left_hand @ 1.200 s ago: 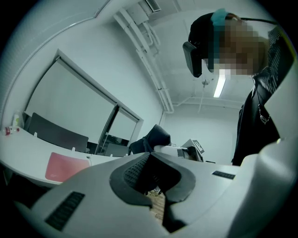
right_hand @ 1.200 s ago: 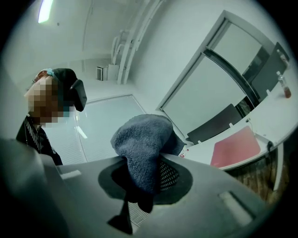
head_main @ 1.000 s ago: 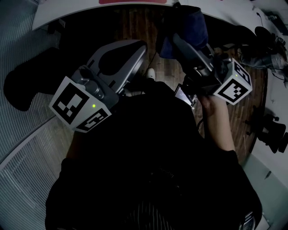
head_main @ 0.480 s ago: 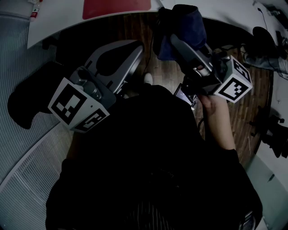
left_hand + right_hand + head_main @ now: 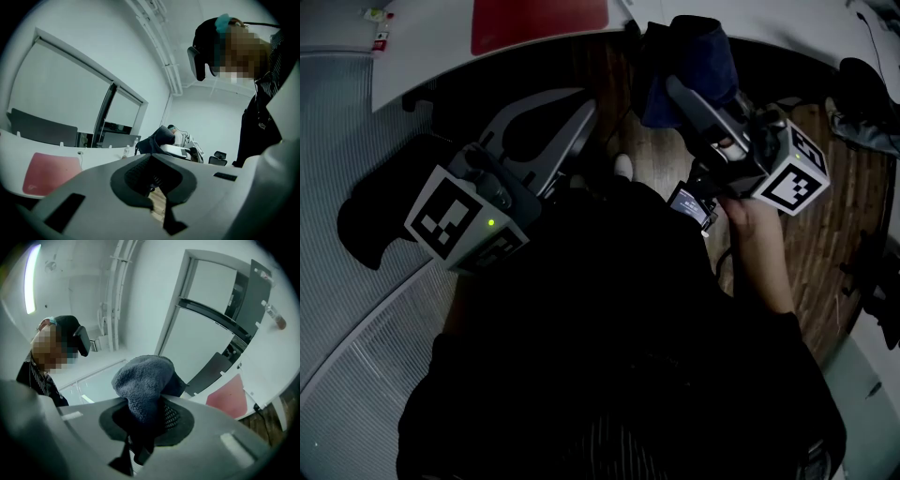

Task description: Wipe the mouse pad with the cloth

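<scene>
Red pad (image 5: 539,21) lies at twelve o'clock on the table (image 5: 427,42). The right gripper (image 5: 675,89), at one o'clock, holds the cloth (image 5: 698,52) short of it.

Left gripper view: the left gripper (image 5: 151,158) is clenched on nothing, apparently idle.

Right gripper view: the jaws pinch the cloth so a wad protrudes, likely for wiping.

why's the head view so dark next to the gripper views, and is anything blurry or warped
Head view: dim and underexposed, the black clothing swallows detail, and the corners are vignetted. Left gripper view: bright, fisheye bows the window frame, and the left tongs are soft up close. Right gripper view: same bowing, a strip light glares upper left, and the cloth pile is sharp.
</scene>
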The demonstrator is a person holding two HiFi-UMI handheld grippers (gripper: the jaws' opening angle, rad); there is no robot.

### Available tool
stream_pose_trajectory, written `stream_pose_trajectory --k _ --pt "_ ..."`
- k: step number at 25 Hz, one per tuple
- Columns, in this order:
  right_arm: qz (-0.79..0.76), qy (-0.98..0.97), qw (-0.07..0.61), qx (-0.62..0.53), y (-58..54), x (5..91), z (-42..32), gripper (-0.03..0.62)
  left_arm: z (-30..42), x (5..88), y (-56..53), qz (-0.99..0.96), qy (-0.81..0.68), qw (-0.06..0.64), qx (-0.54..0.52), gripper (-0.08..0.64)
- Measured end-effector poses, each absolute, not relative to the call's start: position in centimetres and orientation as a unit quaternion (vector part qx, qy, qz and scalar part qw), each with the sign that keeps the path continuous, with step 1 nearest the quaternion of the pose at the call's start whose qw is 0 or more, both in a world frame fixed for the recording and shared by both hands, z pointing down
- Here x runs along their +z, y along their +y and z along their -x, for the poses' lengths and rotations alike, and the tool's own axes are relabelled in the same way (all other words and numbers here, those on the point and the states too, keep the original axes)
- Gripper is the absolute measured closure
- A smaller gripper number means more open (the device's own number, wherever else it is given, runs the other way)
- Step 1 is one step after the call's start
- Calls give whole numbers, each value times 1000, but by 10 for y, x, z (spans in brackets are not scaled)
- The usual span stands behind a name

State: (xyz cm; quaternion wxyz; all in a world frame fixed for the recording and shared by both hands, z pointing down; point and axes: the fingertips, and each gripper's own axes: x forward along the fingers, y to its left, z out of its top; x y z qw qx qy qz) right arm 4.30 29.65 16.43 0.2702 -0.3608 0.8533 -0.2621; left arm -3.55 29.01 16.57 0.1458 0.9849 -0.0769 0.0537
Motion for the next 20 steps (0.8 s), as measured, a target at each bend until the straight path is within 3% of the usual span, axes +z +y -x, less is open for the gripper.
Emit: stream_pose_trajectory --k 20 --pt "385 821 316 -280 299 187 -53 523 23 167 278 -984 -24 138 107 552"
